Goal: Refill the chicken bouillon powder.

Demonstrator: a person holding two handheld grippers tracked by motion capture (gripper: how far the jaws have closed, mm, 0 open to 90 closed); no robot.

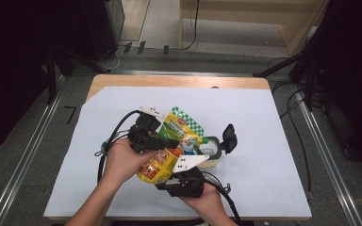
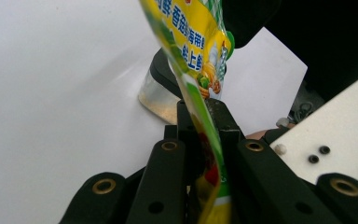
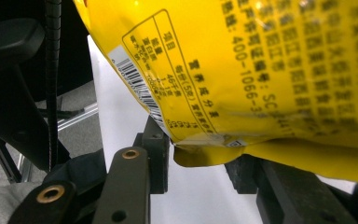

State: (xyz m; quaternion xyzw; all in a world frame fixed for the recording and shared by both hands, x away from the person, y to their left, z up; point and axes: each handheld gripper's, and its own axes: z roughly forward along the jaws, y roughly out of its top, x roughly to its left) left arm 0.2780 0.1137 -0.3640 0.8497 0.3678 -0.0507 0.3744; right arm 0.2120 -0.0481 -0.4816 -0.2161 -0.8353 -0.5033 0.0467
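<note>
A yellow and green snack pouch (image 1: 181, 126) hangs above the white sheet, a little left of a clear tub (image 1: 210, 150) whose black lid (image 1: 228, 137) stands flipped up. My left gripper (image 2: 200, 112) is shut on the pouch's (image 2: 191, 28) thin side edge, with the tub (image 2: 154, 95) behind it. My right gripper (image 3: 198, 163) sits under the pouch's (image 3: 270, 70) bottom corner. Its jaws stand apart, the bottom seal lies between them, and the pads do not press on it. In the high view both hands meet under the pouch near the table's front.
A white paper sheet (image 1: 264, 122) covers the wooden table (image 1: 179, 81). Cables trail from both grippers over the sheet's front part. Black stands and cables sit on the floor to the left and right of the table.
</note>
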